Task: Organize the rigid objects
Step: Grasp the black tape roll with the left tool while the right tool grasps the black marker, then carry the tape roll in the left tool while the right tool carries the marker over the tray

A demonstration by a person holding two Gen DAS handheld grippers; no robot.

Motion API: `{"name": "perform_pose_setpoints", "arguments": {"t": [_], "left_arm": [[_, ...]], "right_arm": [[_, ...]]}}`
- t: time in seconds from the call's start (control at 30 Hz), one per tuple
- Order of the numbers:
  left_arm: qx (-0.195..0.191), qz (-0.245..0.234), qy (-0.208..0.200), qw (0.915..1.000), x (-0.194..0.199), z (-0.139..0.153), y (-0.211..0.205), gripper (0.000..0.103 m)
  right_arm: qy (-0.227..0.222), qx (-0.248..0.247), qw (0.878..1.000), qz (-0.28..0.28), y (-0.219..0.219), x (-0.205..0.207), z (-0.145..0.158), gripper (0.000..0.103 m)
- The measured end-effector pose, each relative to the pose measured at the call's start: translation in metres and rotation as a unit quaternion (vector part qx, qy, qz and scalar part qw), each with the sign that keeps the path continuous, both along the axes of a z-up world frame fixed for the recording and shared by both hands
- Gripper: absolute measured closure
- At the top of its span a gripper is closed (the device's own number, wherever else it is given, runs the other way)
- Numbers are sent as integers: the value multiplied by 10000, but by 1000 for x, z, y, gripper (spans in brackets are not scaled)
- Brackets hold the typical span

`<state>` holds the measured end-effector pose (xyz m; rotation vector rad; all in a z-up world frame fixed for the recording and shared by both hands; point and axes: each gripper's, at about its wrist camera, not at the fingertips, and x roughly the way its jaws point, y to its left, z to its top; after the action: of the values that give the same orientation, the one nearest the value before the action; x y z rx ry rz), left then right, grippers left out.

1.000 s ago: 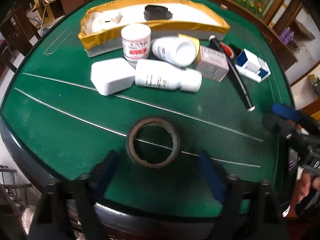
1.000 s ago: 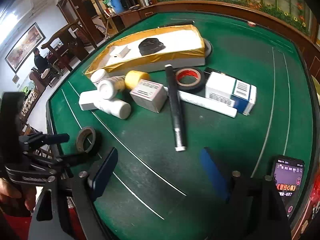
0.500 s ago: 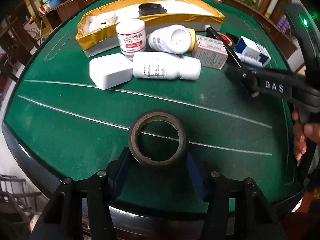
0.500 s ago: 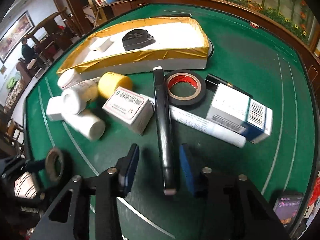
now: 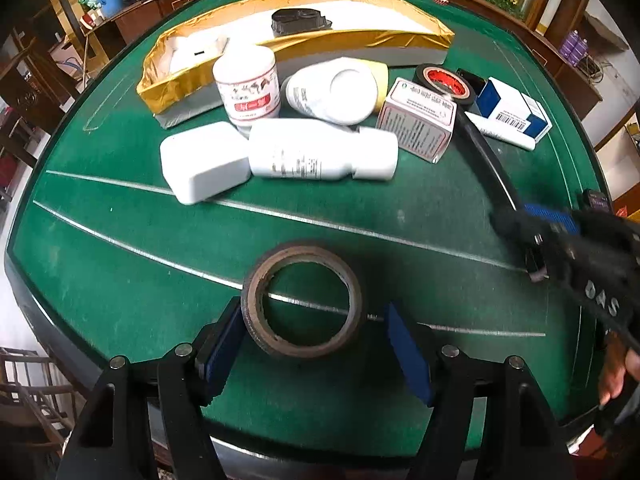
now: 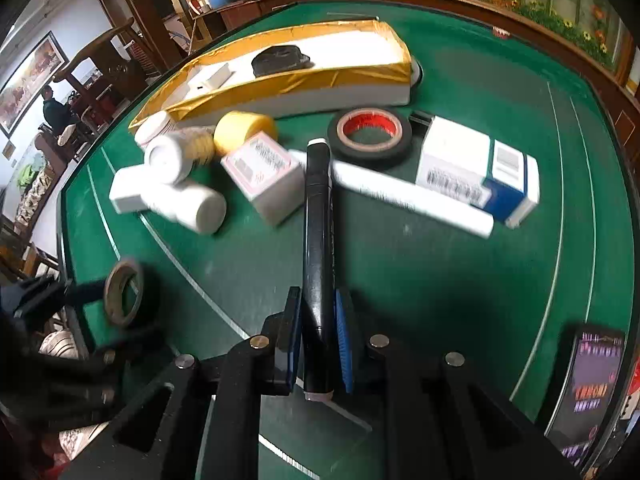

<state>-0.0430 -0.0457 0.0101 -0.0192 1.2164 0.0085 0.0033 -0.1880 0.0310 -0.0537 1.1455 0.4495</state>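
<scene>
A brown tape roll (image 5: 305,300) lies flat on the green table between the fingers of my left gripper (image 5: 316,340). The left pad touches the roll, the right pad stands a little apart, so the gripper is open. My right gripper (image 6: 318,340) is shut on the near end of a long black marker (image 6: 318,232), which points toward the cluster of objects. The same marker (image 5: 486,160) and right gripper (image 5: 560,236) show at the right of the left wrist view. The brown roll (image 6: 124,296) also shows at the left of the right wrist view.
A gold-rimmed white tray (image 5: 360,40) at the back holds a black object (image 5: 300,22) and a small white piece. In front lie white bottles (image 5: 320,152), a white box (image 5: 204,160), a pink-edged carton (image 5: 418,124), black-red tape (image 6: 370,132), a blue-white box (image 6: 480,168). A phone (image 6: 588,392) lies at the right.
My right gripper closed on the black marker's near end. My left gripper's fingers slid forward along both sides of the brown tape roll.
</scene>
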Motion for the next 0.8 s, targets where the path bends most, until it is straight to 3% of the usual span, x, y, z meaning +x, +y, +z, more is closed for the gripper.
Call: {"name": "perform_pose_setpoints", "arguments": {"t": [0.07, 0.27, 0.43, 0.8], "left_arm": [[3, -17, -101, 9999, -2, 2, -1, 40], [-19, -100, -181, 9998, -4, 3, -3, 41], [-81, -89, -222, 9997, -11, 6, -2, 40], [7, -102, -167, 9998, -5, 6, -2, 40]], "right_arm": [[43, 17, 10000, 30, -2, -4, 0, 88], [156, 229, 9996, 58, -10, -6, 0, 87], [154, 397, 9991, 63, -16, -6, 1, 76], [-26, -169, 9996, 229, 7, 8, 2, 74]]}}
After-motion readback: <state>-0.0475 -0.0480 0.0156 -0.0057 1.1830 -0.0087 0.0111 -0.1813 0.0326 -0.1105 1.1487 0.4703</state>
